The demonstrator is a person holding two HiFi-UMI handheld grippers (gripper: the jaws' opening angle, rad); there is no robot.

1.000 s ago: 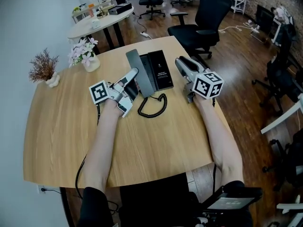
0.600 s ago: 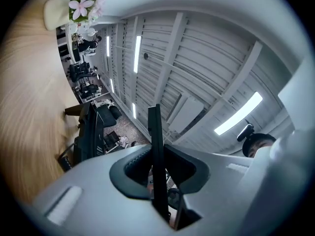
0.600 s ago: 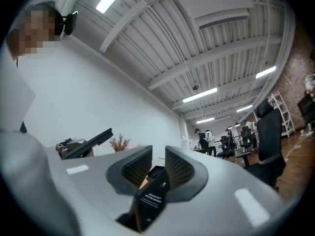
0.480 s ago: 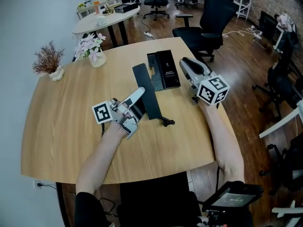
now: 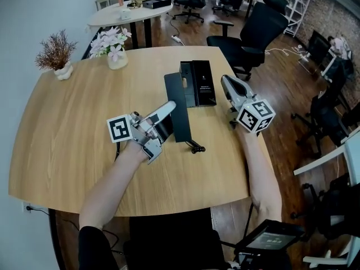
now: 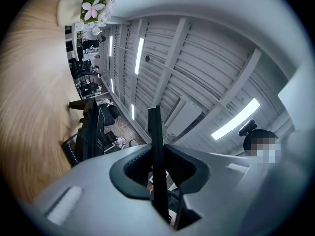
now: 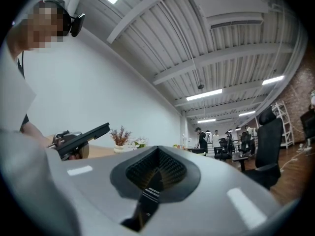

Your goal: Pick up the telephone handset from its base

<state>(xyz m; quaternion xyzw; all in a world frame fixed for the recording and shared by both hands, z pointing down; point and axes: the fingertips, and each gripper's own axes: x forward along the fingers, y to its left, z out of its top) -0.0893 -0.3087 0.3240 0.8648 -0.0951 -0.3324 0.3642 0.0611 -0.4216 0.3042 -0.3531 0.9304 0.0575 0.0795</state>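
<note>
The black telephone handset (image 5: 179,108) is off its base, clamped edge-on between the jaws of my left gripper (image 5: 166,115) above the wooden table (image 5: 73,128). In the left gripper view the handset (image 6: 156,146) runs straight out from the left gripper (image 6: 157,168). The black base (image 5: 198,83) lies just beyond it on the table, and the cord (image 5: 195,146) trails from the handset's near end. My right gripper (image 5: 226,81) hovers right of the base; its jaws have just been closing and are shut with nothing between them (image 7: 157,173).
A vase of pink flowers (image 5: 115,49) and a dried plant (image 5: 56,55) stand at the table's far left. A black office chair (image 5: 253,32) sits beyond the far right edge. A second table (image 5: 129,13) stands further back.
The handset has come off the spot beside the base and moved toward me and left with my left gripper. The cord's loop has been pulled out. The right gripper stayed beside the base.
</note>
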